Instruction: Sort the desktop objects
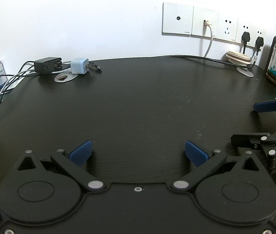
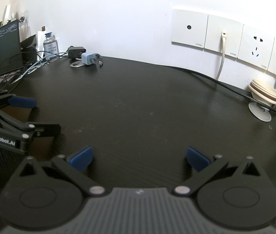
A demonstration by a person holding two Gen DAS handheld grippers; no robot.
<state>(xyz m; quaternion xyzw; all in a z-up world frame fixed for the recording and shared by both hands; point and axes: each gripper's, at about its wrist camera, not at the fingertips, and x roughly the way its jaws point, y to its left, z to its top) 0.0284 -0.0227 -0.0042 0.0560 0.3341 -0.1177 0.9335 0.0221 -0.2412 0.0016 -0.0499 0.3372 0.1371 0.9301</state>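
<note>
— Left hand-held gripper (image 1: 138,153), right hand-held gripper (image 2: 140,159)?
— Both spread wide, holding nothing, above the black counter (image 1: 138,101).
— Chargers?
— Blue charger (image 1: 79,65) just beside black adapter (image 1: 47,64), far-left near the wall.

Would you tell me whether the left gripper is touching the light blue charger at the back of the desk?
Apart. The left wrist view shows the open left gripper empty, with bare desk between it and the light blue charger.
</note>
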